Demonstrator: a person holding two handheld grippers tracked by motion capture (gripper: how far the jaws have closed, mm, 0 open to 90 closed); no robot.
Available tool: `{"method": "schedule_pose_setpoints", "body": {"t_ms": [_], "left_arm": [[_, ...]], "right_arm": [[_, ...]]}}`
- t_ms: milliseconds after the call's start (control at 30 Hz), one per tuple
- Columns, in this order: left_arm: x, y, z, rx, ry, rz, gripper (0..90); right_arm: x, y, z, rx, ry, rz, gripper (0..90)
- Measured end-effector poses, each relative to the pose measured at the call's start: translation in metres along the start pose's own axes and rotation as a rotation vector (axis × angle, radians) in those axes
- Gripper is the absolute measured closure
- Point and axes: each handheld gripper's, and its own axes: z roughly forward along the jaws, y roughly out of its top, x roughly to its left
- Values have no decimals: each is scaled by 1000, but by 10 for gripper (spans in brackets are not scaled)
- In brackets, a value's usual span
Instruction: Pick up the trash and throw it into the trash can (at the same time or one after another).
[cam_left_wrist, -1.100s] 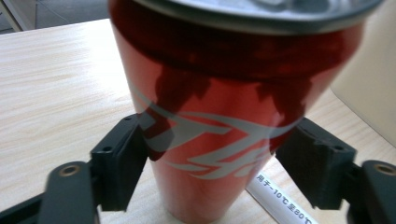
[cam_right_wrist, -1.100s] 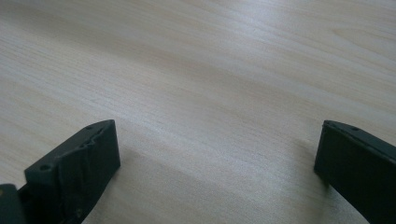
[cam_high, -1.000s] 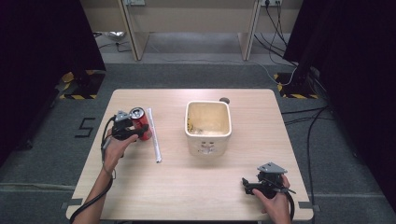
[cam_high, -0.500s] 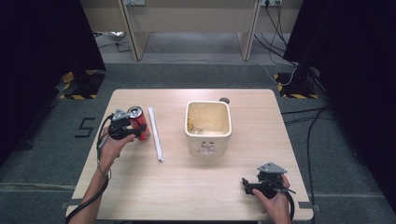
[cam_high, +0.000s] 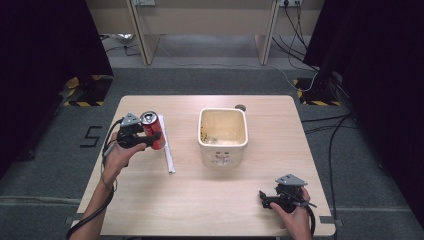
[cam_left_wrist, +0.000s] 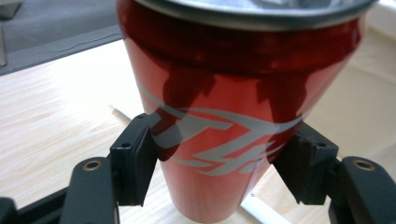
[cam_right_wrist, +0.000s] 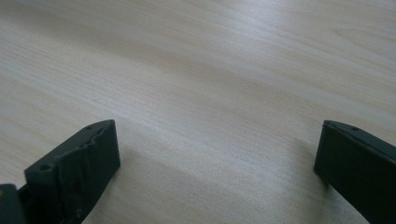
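In the left gripper view the red aluminium drink can (cam_left_wrist: 233, 107) runs off the top of the frame — its lid is cut away, and its base sinks below the lower edge. The thin white stick (cam_left_wrist: 261, 212) shows merely as two short stubs beside the can. In the high view, small specks inside the cream square plastic tub (cam_high: 223, 131) are too tiny to identify — as is the dark round object (cam_high: 240, 107) just behind it.

a light wooden table (cam_high: 200, 200) bears a cream square tub (cam_high: 223, 134) and a white stick (cam_high: 167, 150).
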Motion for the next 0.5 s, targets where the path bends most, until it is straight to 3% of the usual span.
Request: {"method": "schedule_pose_setpoints", "body": {"t_ms": [167,500], "left_arm": [[-10,14,-6,-11,-48,21,347],[-24,33,-12,-13,-95,59,347]], "right_arm": [[0,0,0,0,1,-1,2],[0,0,0,1,2,-3,2]]}}
